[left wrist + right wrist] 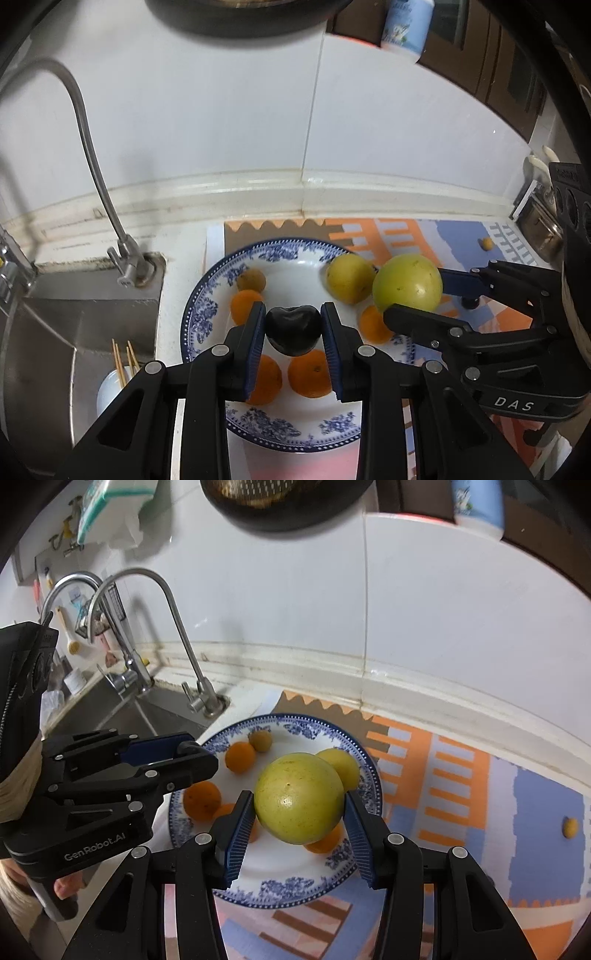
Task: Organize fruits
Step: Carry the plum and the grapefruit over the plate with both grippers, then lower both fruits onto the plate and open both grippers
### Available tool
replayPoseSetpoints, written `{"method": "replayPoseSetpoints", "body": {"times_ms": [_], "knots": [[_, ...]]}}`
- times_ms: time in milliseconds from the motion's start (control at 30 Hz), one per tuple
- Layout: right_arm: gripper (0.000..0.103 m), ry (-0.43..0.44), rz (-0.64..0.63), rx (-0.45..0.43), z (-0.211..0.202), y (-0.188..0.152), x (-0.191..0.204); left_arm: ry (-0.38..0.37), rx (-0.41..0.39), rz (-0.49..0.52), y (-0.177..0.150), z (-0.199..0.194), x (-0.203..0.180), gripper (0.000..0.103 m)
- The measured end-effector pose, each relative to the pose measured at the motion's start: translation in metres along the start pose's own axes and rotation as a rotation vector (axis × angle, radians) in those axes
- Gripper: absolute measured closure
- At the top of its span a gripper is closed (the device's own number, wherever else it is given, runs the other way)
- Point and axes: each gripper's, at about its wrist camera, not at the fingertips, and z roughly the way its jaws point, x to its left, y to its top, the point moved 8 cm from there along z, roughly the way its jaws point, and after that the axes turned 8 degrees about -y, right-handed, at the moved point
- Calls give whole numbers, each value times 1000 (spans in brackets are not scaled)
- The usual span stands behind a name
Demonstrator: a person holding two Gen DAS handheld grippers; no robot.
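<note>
A blue-and-white plate [207, 306] [354, 746] holds several small oranges [308, 373] [240, 757] and a yellow fruit [349, 278] [341, 766]. My left gripper [293, 325] is shut on a dark, almost black fruit [293, 325] and holds it just above the plate. My right gripper [299, 799] is shut on a large yellow-green fruit [299, 797] [408, 288] above the plate's right part. The left gripper also shows in the right wrist view [166, 753]; the dark fruit is hidden there.
A patterned orange-and-blue mat [461, 775] lies under the plate, with one small orange fruit [570, 827] [487, 243] loose on it to the right. A steel sink [74, 325] with faucets [177, 627] is on the left. A white tiled wall [258, 129] stands behind.
</note>
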Motion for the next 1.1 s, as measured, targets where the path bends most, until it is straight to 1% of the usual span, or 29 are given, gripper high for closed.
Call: {"method": "replayPoseSetpoints", "body": {"times_ms": [133, 267, 467, 533, 567, 633, 733, 900, 1033, 1100], "knots": [[53, 5, -2, 27, 18, -2, -1, 0, 30, -13, -4, 12, 9, 73], [53, 29, 5, 51, 32, -2, 0, 2, 56, -17, -6, 22, 13, 73], [53, 47, -9, 72, 45, -4, 5, 14, 72, -23, -7, 28, 18, 72], [53, 59, -6, 76, 46, -4, 5, 19, 79, -21, -7, 28, 18, 65], [53, 63, -9, 77, 47, -4, 6, 26, 76, -20, -7, 27, 18, 58], [52, 67, -11, 76, 47, -3, 7, 42, 66, -17, -6, 24, 18, 58], [50, 78, -10, 61, 43, -1, 7, 69, 62, -13, -6, 16, 18, 58], [50, 47, -13, 17, 27, 2, 1, 112, 48, 6, -5, -2, 11, 57], [50, 14, -2, -22, 7, 2, -8, 125, 23, 21, -3, -18, -2, 54], [50, 5, 7, -44, -7, 2, -13, 115, 9, 20, -3, -25, -11, 54]]}}
